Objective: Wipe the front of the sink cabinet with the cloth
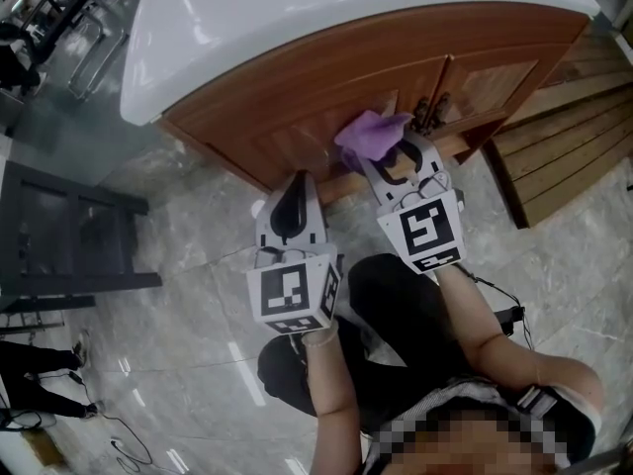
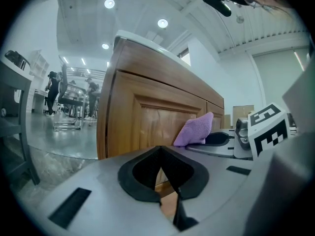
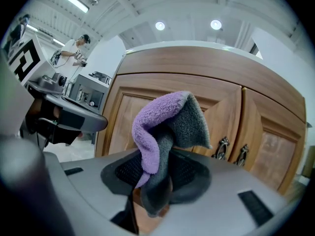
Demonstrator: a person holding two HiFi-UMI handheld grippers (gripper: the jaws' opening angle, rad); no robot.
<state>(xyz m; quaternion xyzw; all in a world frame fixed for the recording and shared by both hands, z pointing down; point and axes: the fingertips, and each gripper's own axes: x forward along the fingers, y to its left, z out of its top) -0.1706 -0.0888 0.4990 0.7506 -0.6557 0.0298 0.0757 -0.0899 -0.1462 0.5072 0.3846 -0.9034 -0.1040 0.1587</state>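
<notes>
Cabinet (image 1: pixel 326 97) fills the top of the head view, with wooden doors under a white top (image 1: pixel 297 8). The person faces it from low down, so both tools can reach the door fronts. Right gripper (image 1: pixel 401 161) is clamped on the cloth (image 1: pixel 368 132), pinching its lower end so that a loose purple-and-grey fold stands out beyond the jaws as the wiping face. That fold sits at the door panel just left of the paired handles (image 1: pixel 432 110). I cannot tell whether it presses on the wood or hangs just off it. Left gripper (image 1: pixel 293 191) hovers near, lower and to the left, jaws closed together on nothing. It is likely held aside because one tool is enough to wipe.
</notes>
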